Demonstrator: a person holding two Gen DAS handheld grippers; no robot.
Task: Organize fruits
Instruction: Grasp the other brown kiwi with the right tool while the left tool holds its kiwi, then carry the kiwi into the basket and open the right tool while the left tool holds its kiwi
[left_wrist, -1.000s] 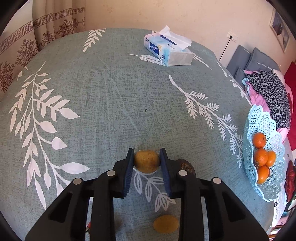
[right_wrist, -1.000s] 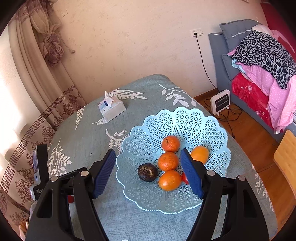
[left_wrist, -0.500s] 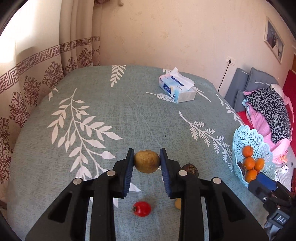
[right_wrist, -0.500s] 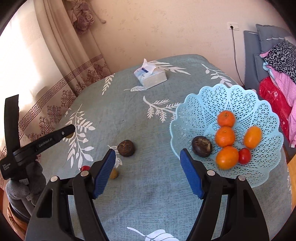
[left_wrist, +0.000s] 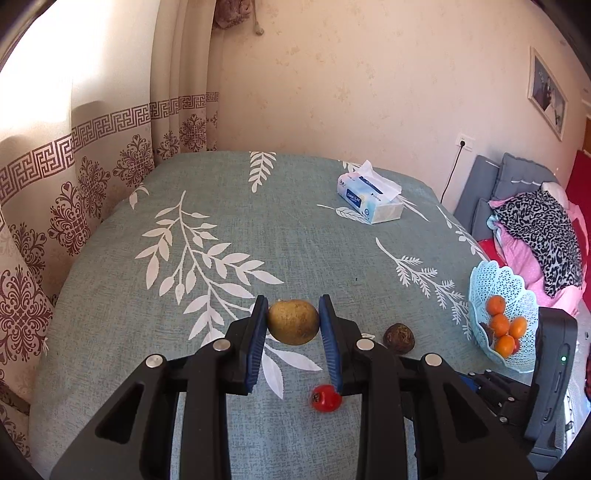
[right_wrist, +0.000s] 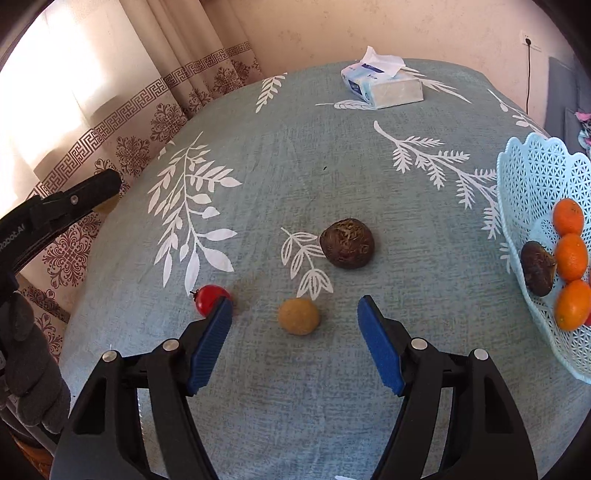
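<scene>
My left gripper (left_wrist: 293, 321) is shut on a yellow-brown round fruit (left_wrist: 293, 322) and holds it high above the table; it shows at the left edge of the right wrist view (right_wrist: 74, 199). My right gripper (right_wrist: 294, 317) is open, low over the cloth, with a small tan fruit (right_wrist: 298, 316) between its jaws. A red cherry tomato (right_wrist: 207, 298) lies by its left fingertip, also in the left wrist view (left_wrist: 324, 398). A dark brown wrinkled fruit (right_wrist: 347, 243) lies beyond it (left_wrist: 399, 338). The light blue lattice basket (right_wrist: 532, 173) at the right holds several oranges (right_wrist: 570, 256) and a dark fruit (right_wrist: 537, 267).
A tissue box (right_wrist: 382, 83) sits at the far side of the teal leaf-print tablecloth (right_wrist: 295, 155). Patterned curtains (left_wrist: 92, 166) hang left of the table. A bed with pink and leopard-print bedding (left_wrist: 546, 236) stands to the right.
My left gripper has lifted the fruit higher off the table. My right gripper has swung left from the basket and come down over the small tan fruit.
</scene>
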